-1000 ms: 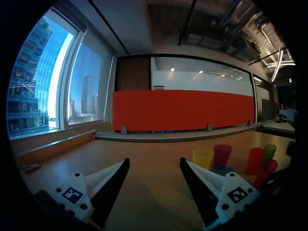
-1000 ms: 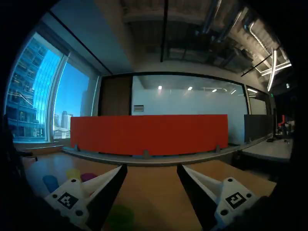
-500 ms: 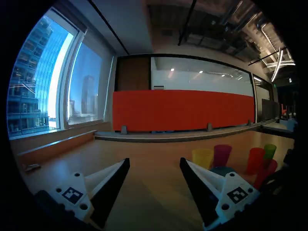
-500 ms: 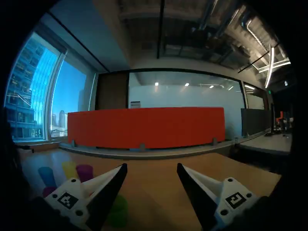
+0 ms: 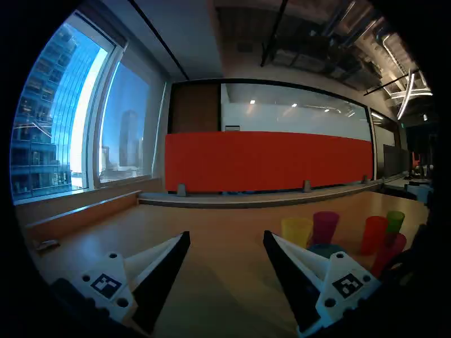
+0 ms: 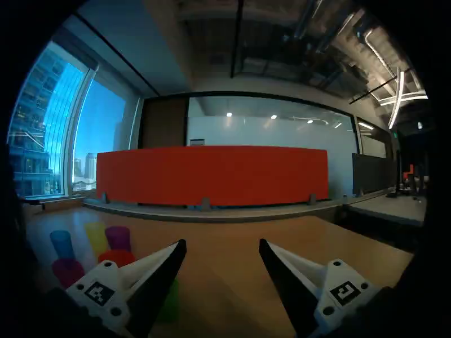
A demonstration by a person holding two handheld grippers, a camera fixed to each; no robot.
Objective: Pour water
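Orange partition (image 5: 265,160) sits straight ahead of both claws at the far edge, with tall windows (image 5: 56,129) off to their left. The wooden bench (image 5: 169,219) is smooth with a slight sheen and runs under and ahead of both claws. Left claw (image 5: 225,234): fingers apart, nothing between them, aimed level along the bench. Right claw (image 6: 221,242): same, apart and empty. The cup cluster (image 5: 374,235) lies ahead-right of the left claw and ahead-left of the right claw, so it's between the two. All cups stand upright, long axis vertical. They're tapered tumblers in translucent coloured plastic with smooth walls, probably light and easy to tip. Nearest the left claw is the teal cup (image 5: 324,249), partly behind its right finger, with the yellow cup (image 5: 296,231) and magenta cup (image 5: 326,225) just beyond. Nearest the right claw is the green cup (image 6: 171,298), tucked behind its left finger; that looks like the closer grab. Can't tell which cup holds water. My read on the next move: swing inward and take a cup side-on.
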